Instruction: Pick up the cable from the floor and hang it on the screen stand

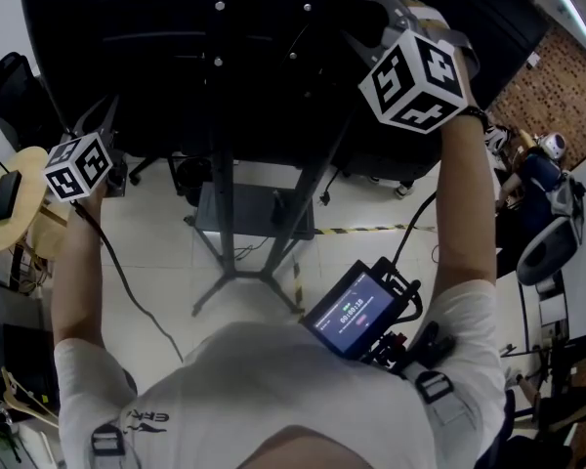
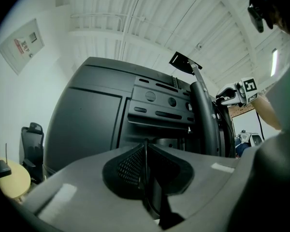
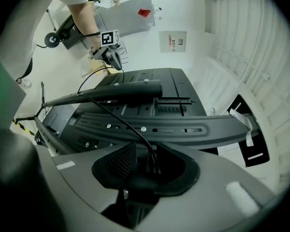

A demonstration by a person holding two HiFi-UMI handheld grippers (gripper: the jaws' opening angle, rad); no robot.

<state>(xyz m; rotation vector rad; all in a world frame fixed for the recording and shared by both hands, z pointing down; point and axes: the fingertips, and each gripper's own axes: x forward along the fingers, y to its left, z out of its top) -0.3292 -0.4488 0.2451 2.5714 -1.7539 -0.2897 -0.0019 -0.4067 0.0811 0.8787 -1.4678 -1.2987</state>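
The big black screen [image 1: 225, 57] stands on its stand [image 1: 236, 252], and I see it from behind. My left gripper [image 1: 88, 164] is raised at the screen's left edge, my right gripper [image 1: 415, 76] at its upper right. The thin black cable [image 1: 117, 272] hangs from the left gripper toward the floor. In the left gripper view the left gripper [image 2: 146, 146] is shut on the cable. The cable [image 3: 113, 112] runs from the left gripper [image 3: 108, 45] over the stand's mounting bar [image 3: 183, 129] into my right gripper [image 3: 144, 151]. Its jaws stand apart, and the cable lies loose between them.
A round yellow table [image 1: 10, 213] with a router stands at the left, with a black chair [image 1: 15, 86] behind it. Yellow-black tape [image 1: 371, 230] marks the floor behind the stand. A person [image 1: 542, 169] sits at the right. A small monitor [image 1: 356, 311] hangs on my chest.
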